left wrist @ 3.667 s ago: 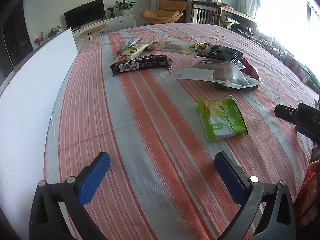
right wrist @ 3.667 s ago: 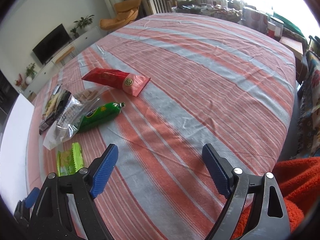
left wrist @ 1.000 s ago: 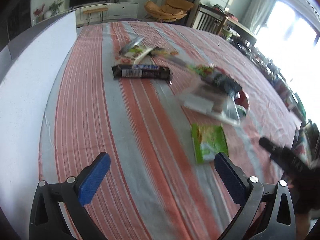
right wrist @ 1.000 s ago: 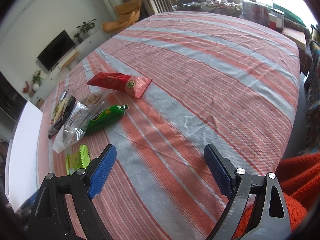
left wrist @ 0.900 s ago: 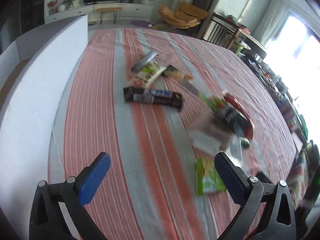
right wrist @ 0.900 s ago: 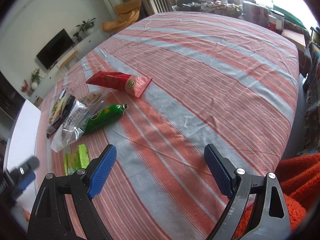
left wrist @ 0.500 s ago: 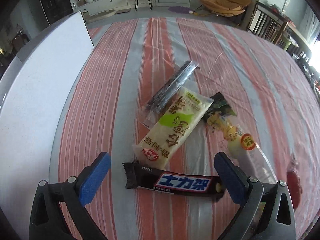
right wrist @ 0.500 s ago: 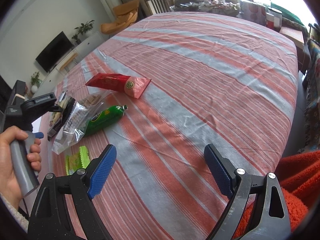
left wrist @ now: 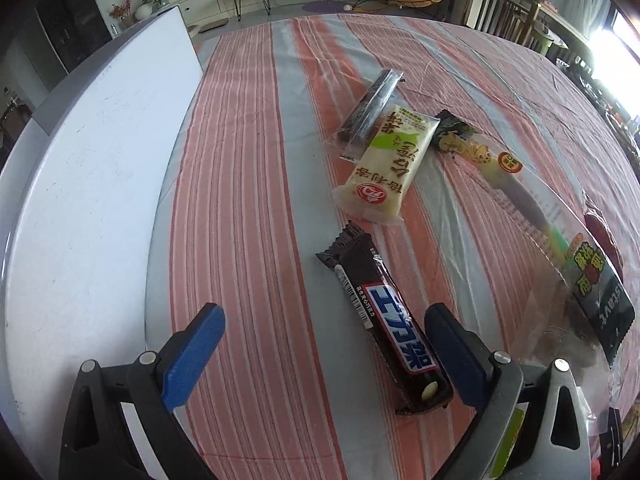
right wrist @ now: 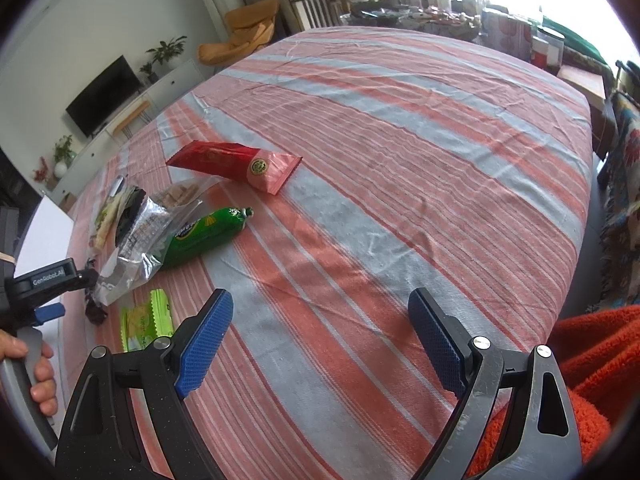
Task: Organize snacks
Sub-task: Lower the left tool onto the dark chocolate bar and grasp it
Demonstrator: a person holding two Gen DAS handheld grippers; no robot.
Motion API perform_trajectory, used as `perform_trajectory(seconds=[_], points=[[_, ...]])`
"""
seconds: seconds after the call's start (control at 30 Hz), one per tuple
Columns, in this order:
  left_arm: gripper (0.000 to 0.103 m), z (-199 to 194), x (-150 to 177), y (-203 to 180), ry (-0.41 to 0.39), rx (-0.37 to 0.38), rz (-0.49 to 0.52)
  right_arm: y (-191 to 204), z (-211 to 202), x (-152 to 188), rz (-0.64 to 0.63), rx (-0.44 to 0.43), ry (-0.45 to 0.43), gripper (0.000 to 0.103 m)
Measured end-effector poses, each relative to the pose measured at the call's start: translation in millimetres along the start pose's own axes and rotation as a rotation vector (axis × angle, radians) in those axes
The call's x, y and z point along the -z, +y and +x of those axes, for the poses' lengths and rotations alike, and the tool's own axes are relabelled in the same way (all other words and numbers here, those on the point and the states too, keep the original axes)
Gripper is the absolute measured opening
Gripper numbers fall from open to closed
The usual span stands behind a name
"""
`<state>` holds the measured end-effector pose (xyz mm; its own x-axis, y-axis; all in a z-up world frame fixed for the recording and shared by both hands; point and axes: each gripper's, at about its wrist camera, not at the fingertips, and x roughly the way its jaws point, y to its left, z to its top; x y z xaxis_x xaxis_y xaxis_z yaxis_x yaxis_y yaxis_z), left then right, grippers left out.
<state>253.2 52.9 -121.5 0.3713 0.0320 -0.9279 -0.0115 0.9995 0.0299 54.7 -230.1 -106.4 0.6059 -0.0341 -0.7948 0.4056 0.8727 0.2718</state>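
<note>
— Can you see all of the dark chocolate bar [left wrist: 387, 324]?
— No. Its near end slips behind the blue pad [left wrist: 454, 356].
— And the little green packet [right wrist: 146, 326]?
— The black arm covers its bottom part.
— What's in the crinkly clear bag [right wrist: 138, 240]?
— Too shiny to tell. The words on the long packet [left wrist: 532, 216] are too small to read.
</note>
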Motion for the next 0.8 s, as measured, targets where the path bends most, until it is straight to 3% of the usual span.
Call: perform_trajectory(seconds=[0.07, 0.13, 0.2, 0.27, 0.33, 0.57, 0.7, 0.73, 0.77, 0.8], points=[[0.082, -2, 4, -12, 0.008, 0.006, 0.034, -2, -1, 0, 0.011, -0.013, -0.002, 0.092], [0.077, -6, 8, -22, -0.023, 0.016, 0.06, -3, -1, 0, 0.016, -0.02, -0.003, 0.092], [0.064, -10, 10, -30, -0.053, 0.023, 0.093, -3, -2, 1, 0.016, -0.02, -0.003, 0.092], [0.029, -14, 12, -34, -0.063, 0.053, 0.116, -3, -2, 1, 0.016, -0.02, -0.003, 0.092], [0.017, -18, 17, -35, -0.062, 0.052, 0.135, -3, -2, 1, 0.017, -0.021, -0.003, 0.092], [0.017, -41, 73, -20, -0.043, 0.086, 0.183, -4, -3, 1, 0.023, -0.026, -0.004, 0.092], [0.02, -52, 103, -21, -0.07, 0.121, 0.197, -2, -2, 2, 0.007, -0.009, -0.003, 0.092], [0.028, -53, 108, -22, -0.083, 0.13, 0.196, -2, -2, 2, 0.005, -0.007, -0.003, 0.092], [0.049, -53, 112, -22, -0.096, 0.141, 0.194, -2, -2, 2, 0.006, -0.009, -0.003, 0.092], [0.063, -52, 115, -23, -0.109, 0.14, 0.191, -2, -2, 2, 0.01, -0.013, -0.004, 0.092]])
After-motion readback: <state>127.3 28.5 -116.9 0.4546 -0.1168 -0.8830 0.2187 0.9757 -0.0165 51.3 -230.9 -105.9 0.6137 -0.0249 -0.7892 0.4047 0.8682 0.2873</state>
